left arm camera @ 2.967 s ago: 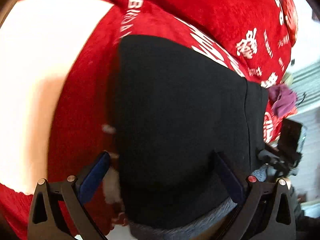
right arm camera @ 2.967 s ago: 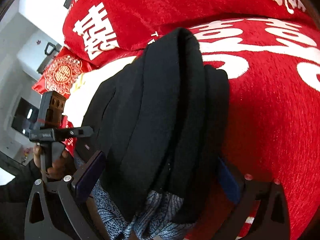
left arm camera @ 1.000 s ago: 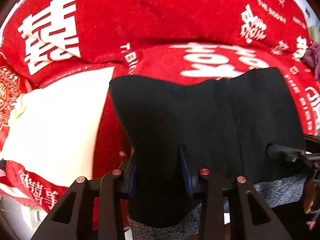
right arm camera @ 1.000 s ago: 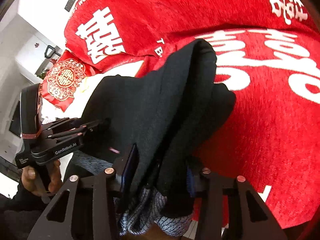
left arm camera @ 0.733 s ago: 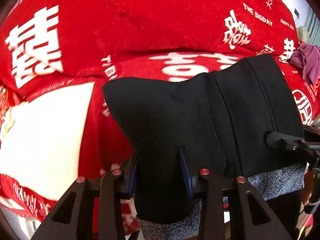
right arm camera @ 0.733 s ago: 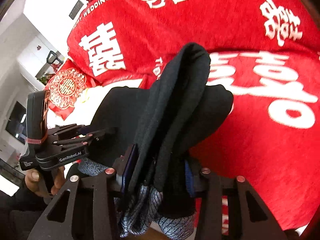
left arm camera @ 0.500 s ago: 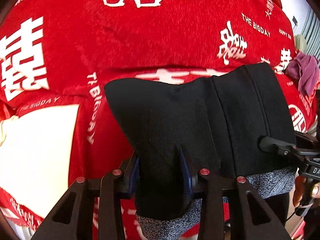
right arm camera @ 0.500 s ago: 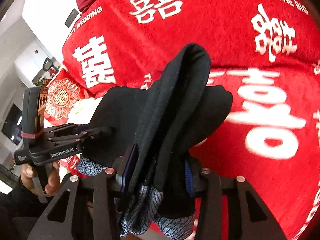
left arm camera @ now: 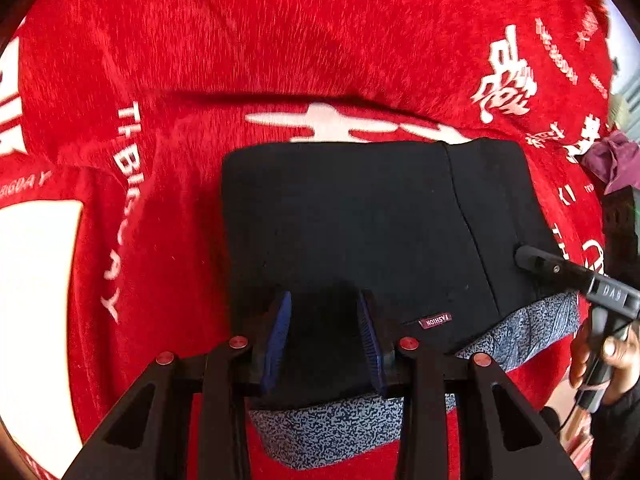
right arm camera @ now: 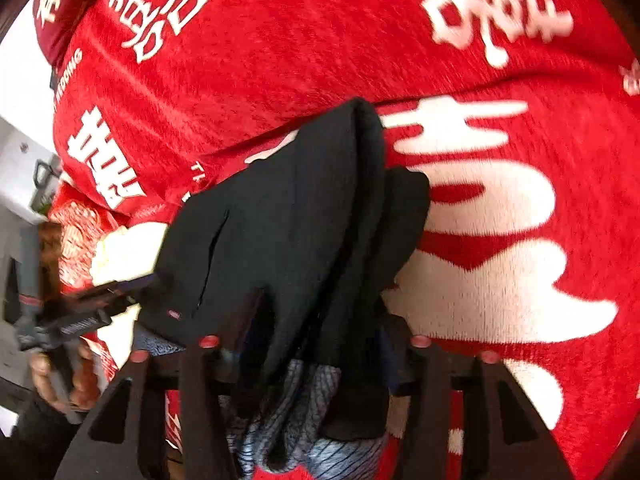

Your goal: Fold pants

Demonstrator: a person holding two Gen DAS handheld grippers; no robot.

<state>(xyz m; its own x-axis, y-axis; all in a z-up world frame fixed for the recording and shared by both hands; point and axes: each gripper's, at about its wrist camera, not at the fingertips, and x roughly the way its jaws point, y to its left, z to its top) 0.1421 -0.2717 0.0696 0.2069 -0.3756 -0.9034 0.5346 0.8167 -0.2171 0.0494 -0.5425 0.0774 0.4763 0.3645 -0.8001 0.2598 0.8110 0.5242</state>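
On the red blanket (left arm camera: 280,60) with white lettering, the folded black pants (left arm camera: 360,220) stretch forward from both sets of fingers, the left gripper (left arm camera: 324,336) clamping their near edge while the right gripper (right arm camera: 316,344), jaws just widening, straddles the bunched end.

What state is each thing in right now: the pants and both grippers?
black pants: folded into a compact stack on the red blanket, grey lining showing at the near edge.
left gripper: shut on the pants' near edge.
right gripper: jaws just opening, bunched layers of the pants between them, pads hidden by cloth.
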